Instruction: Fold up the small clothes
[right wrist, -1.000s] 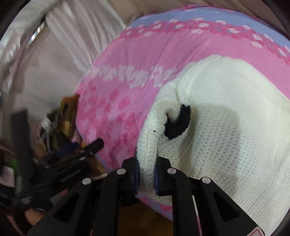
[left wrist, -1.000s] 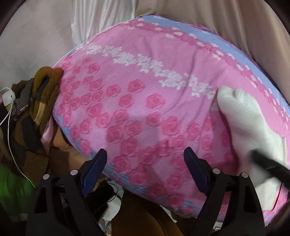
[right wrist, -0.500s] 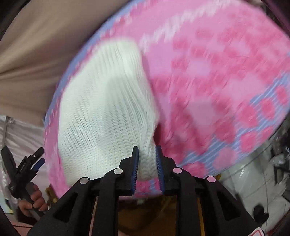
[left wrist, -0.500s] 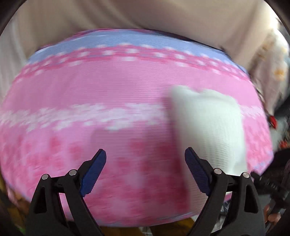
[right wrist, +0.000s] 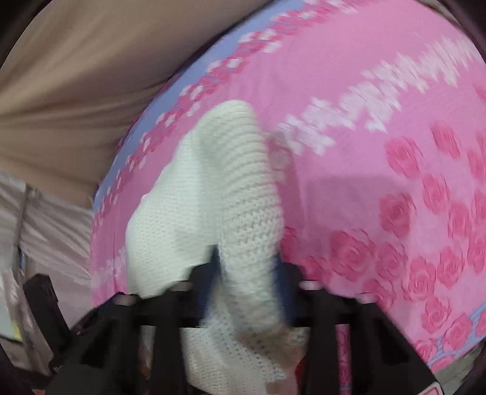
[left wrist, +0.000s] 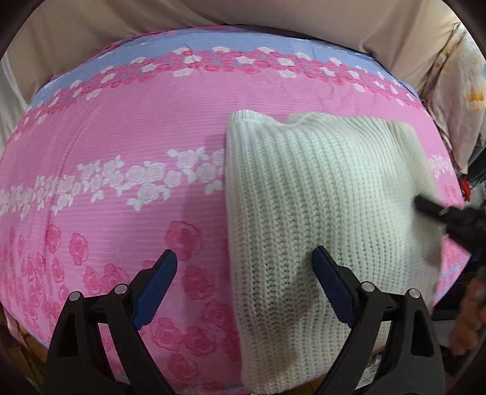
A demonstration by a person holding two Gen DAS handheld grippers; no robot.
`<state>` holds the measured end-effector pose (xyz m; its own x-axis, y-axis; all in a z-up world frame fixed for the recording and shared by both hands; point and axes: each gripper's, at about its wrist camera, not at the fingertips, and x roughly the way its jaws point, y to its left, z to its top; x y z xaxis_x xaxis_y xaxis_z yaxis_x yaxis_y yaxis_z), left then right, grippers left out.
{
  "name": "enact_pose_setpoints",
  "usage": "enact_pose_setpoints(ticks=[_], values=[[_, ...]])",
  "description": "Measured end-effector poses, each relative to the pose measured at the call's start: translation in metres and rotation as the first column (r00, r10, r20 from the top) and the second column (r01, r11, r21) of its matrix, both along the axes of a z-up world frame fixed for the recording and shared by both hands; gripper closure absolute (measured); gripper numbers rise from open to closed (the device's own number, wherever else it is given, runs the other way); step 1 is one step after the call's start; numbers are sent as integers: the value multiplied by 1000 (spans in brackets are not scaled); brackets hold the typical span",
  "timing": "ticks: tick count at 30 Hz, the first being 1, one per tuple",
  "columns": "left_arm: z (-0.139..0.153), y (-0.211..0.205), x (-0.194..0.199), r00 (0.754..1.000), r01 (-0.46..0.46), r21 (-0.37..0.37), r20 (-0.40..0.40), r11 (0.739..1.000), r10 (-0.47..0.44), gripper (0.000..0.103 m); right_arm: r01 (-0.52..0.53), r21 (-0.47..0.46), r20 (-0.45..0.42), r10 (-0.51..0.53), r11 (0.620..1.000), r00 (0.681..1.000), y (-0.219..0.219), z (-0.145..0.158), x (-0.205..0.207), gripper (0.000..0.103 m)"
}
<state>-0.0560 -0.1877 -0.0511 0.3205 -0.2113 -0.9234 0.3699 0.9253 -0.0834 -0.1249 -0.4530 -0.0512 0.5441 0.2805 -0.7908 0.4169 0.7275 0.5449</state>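
Note:
A cream knitted garment (left wrist: pixel 319 212) lies on the pink rose-patterned sheet (left wrist: pixel 136 145), on its right half. My left gripper (left wrist: pixel 246 273) is open and empty; its right finger sits over the garment's near part, its left finger over bare sheet. My right gripper (right wrist: pixel 246 267) holds a thick fold of the same garment (right wrist: pixel 212 188) between its fingers; the view is motion-blurred. The right gripper also shows as a dark blur at the garment's right edge in the left wrist view (left wrist: pixel 449 212).
Beige fabric (left wrist: pixel 152 27) rises behind the sheet. A floral cloth (left wrist: pixel 455 85) hangs at the far right. Beyond the sheet's right edge there is dark clutter. Pale bedding (right wrist: pixel 45 228) lies left of the sheet in the right wrist view.
The left gripper swung from the sheet's left end to face the garment, then came closer. The right gripper, still clamped on the garment, swung round with it; its fingers now look wider apart.

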Motion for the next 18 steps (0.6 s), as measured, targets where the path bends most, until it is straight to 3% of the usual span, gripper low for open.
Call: enact_pose_setpoints(ticks=[3,5,7,9,10,11,13,15,18], values=[[1,8,0,1000,-28,-8,5,1000,28,15,-93,-40,152,98,995,984,25,54,11,88],[0,9,0,999,-41,-10,13,999,41,15,-124,-80,195,138,989,971,32,74,20,88],[-1,9,1,999,-48,-7,22,999,48,14,-134,-114,147,150,984,978,28,57,35,88],[-3,7,2,999,-50,-12,21,999,50,13,-142,-159,-13,142,977,990,19,8,50,86],[-4,6,2,998,-51,-8,21,999,51,13,-127,-140,-58,120,982,991,9,-11,48,85],[-3,5,1,998,-54,-2,29,999,54,13,-95,-94,-33,92,991,995,2,-15,38,84],[-2,4,-1,998,-56,0,37,998,56,14,-52,-78,2,52,996,999,-2,4,20,75],[-1,5,-2,997,-61,-8,37,998,62,15,-44,-144,21,48,989,999,6,30,-3,74],[-1,6,-4,998,-61,-13,33,998,62,15,-96,-146,23,100,985,995,27,42,-32,74]])
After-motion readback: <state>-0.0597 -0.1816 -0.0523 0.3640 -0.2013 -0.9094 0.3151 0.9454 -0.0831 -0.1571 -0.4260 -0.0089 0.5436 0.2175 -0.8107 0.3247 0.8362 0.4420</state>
